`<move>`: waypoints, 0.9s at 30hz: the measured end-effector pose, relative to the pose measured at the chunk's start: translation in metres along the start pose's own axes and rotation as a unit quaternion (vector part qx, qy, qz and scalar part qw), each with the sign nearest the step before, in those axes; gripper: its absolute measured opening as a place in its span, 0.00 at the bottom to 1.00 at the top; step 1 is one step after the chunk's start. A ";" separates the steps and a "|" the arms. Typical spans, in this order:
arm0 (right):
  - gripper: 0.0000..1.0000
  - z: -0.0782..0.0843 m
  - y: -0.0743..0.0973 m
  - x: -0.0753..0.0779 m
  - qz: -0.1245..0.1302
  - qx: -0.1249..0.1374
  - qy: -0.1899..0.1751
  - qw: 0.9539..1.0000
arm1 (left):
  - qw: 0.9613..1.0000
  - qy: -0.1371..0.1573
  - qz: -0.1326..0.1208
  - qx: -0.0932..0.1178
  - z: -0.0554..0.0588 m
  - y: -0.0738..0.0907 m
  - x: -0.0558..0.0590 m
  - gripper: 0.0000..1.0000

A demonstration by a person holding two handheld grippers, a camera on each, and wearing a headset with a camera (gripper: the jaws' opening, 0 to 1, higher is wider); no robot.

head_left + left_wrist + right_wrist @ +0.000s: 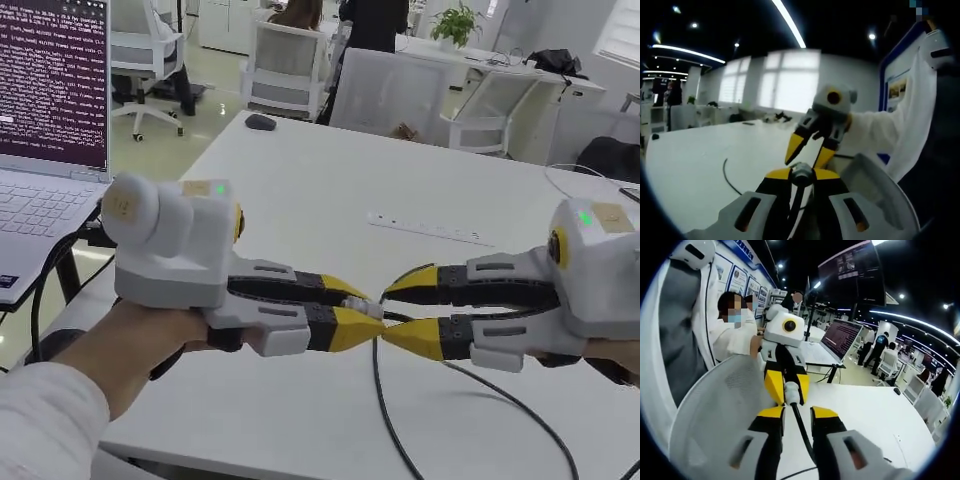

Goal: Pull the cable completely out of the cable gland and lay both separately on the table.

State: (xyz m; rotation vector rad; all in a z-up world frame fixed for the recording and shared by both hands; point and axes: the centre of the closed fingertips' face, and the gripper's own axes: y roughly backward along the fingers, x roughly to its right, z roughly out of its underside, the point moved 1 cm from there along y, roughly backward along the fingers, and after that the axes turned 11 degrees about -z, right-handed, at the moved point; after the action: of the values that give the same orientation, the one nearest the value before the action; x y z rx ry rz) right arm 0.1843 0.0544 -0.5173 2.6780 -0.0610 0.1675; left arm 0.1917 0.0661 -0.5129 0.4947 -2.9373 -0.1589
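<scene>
cable gland [801, 172], small, rigid and light, is sitting clamped in the left gripper [368, 314] jaws above the tabletop [300, 200]. black cable [384, 400], thin and limp, is drooping toward 6 o'clock; right gripper [799, 414] jaws are straddling it open, likely best closing beside the gland.

Tip to tip above the table's [300, 200] near edge.
Gland [372, 308] between left gripper [365, 310] and right gripper [395, 312]; cable [390, 420] runs from it to the near edge. Laptop [40, 150] at left edge, mouse [260, 122] at far edge, power strip [430, 229] behind the grippers.
</scene>
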 end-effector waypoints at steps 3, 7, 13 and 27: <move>0.09 0.002 0.000 -0.004 -0.007 -0.004 0.006 1.000 | 1.000 -0.003 0.005 0.001 0.000 -0.001 0.002 0.17; 0.07 0.005 0.001 -0.006 -0.009 -0.008 0.005 1.000 | 1.000 -0.004 0.012 -0.005 0.002 -0.002 0.005 0.17; 0.06 0.007 0.002 -0.008 -0.006 -0.008 0.004 1.000 | 1.000 -0.006 0.017 -0.010 0.004 -0.004 0.006 0.17; 0.06 0.021 0.017 0.002 0.024 -0.008 -0.009 1.000 | 1.000 -0.005 -0.001 -0.004 0.002 -0.001 -0.001 0.17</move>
State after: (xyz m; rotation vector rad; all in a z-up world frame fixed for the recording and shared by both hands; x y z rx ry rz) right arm 0.1870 0.0301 -0.5286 2.6638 -0.1312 0.1583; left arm 0.1922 0.0656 -0.5152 0.4960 -2.9446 -0.1744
